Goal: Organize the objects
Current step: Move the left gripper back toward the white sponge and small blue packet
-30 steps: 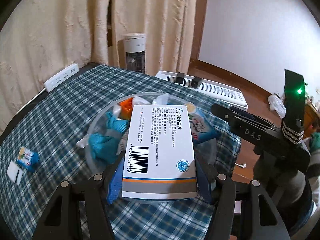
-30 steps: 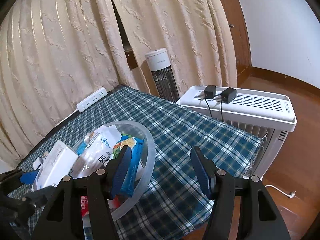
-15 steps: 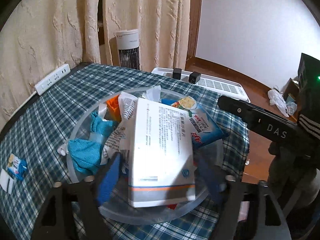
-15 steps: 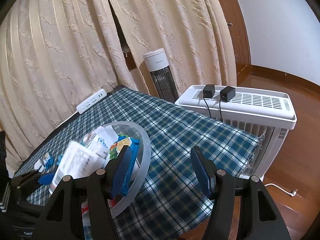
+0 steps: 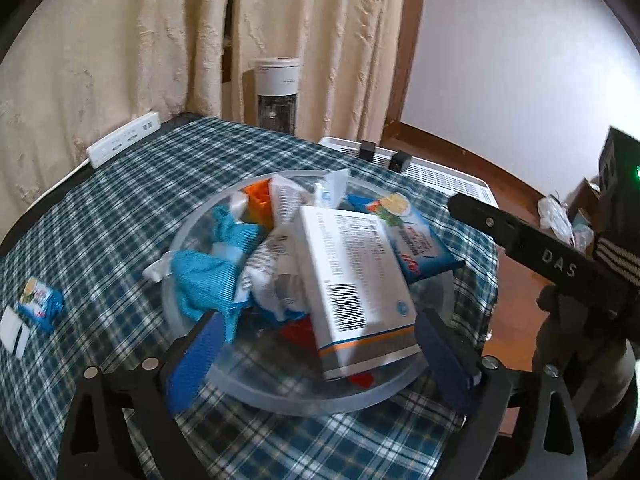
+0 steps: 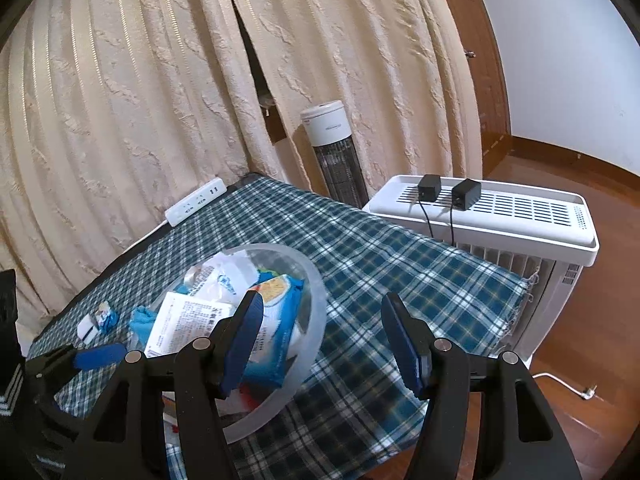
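Note:
A clear plastic bowl (image 5: 304, 400) on the plaid cloth holds a blue rag (image 5: 208, 276), a blue snack packet (image 5: 412, 236), an orange piece (image 5: 258, 200) and white wrappers. A white medicine box (image 5: 356, 280) lies tilted on top of them. My left gripper (image 5: 320, 340) hovers at the bowl's near rim, its jaws opening. The box sits between the blue pads (image 5: 200, 356), untouched. My right gripper (image 6: 322, 320) stands open and empty beside the bowl (image 6: 316, 280), over the cloth. Its black arm (image 5: 560, 264) shows at the right of the left wrist view.
A small blue packet (image 5: 40, 300) and a white slip (image 5: 14, 332) lie on the cloth left of the bowl. A white power strip (image 5: 124, 144) rests at the far edge. A tower heater (image 6: 332, 152) and a white air purifier (image 6: 500, 216) stand beyond the table.
My left jaws have spread wide and let go of the white box, which dropped tilted into the bowl. The right gripper has stayed put.

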Tool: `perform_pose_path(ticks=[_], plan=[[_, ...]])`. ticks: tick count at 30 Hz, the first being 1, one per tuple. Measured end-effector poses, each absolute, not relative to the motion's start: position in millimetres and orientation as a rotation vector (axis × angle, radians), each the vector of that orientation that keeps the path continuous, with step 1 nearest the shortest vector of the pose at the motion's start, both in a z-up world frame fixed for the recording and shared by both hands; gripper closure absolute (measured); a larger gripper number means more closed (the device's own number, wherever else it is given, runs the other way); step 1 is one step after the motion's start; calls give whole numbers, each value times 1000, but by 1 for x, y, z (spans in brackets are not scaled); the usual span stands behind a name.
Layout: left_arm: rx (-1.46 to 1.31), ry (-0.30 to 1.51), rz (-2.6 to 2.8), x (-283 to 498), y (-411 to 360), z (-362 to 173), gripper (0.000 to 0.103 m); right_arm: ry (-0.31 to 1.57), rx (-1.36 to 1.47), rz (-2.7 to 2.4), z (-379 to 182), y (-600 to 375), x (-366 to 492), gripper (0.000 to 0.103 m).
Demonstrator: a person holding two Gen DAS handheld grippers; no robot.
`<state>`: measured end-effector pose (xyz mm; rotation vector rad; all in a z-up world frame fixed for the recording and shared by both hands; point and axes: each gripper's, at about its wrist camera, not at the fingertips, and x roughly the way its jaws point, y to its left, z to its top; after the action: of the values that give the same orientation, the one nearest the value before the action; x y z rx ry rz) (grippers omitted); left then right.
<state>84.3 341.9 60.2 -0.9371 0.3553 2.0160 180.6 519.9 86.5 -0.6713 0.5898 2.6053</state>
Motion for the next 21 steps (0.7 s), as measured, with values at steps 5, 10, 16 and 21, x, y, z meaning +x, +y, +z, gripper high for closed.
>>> perform_pose_path(ticks=[5, 10, 16, 21], plan=[[-961, 308, 2056, 75, 328, 62, 0, 584, -682, 2625, 90, 511, 177, 39], [-985, 253, 2091, 65, 311, 65, 0, 569, -685, 2649, 94, 500, 174, 37], [-1000, 218, 2149, 54, 290, 68, 0, 543, -701, 2684, 97, 485, 169, 37], [-1021, 190, 2194, 43, 274, 67, 0, 508, -733, 2729, 99, 464, 164, 37]])
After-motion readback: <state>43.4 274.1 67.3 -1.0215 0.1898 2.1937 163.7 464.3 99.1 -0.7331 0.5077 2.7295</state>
